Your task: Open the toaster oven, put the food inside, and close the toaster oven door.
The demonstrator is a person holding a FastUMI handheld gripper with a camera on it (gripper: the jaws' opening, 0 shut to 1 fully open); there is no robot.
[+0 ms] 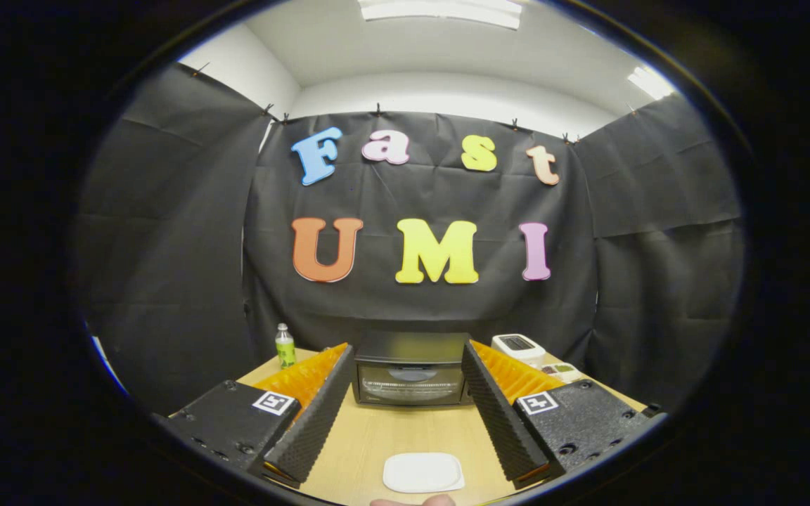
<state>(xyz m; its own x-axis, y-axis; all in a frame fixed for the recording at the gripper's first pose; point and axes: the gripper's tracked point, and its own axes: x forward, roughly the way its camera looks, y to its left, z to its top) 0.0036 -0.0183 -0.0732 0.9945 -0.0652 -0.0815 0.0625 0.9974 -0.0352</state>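
Gripper (408, 414) fingers wide apart, nothing btwn them but bare table (405, 436) up to the shut toaster oven (410, 370). White plate (423, 471) sits low btwn fingers, bottle (285, 346) off left.

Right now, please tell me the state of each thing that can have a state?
toaster oven: door closed, standing beyond the fingers.
gripper: open, fingers spread wide, holding nothing.
white plate: lying flat on the table, between the fingers, nothing on it.
green bottle: upright, cap on.
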